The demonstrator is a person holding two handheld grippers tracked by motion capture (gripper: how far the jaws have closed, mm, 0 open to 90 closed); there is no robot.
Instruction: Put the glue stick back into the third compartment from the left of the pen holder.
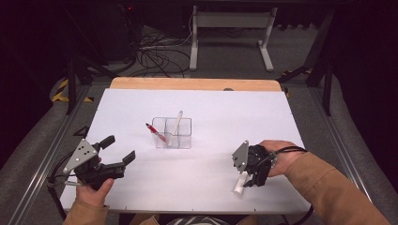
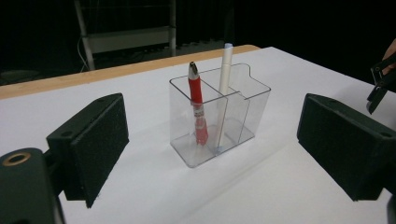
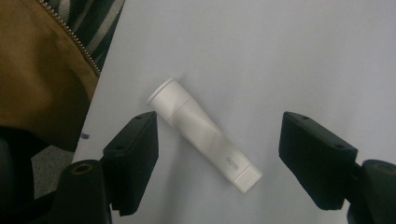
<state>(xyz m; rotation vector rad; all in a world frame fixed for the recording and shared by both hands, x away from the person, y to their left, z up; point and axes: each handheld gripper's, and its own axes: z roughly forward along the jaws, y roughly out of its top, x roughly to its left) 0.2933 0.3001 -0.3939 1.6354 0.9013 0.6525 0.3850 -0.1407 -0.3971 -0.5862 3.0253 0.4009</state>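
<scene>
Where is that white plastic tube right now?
The white plastic tube lies flat on the white table sheet, near the front right edge in the high view, between the right gripper's open jaws.

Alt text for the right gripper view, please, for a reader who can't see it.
A white tube lies slantwise on the white table cover, between the two open black jaws of the right tongs, which touch nothing. A tan sleeve sits at the upper left.
</scene>
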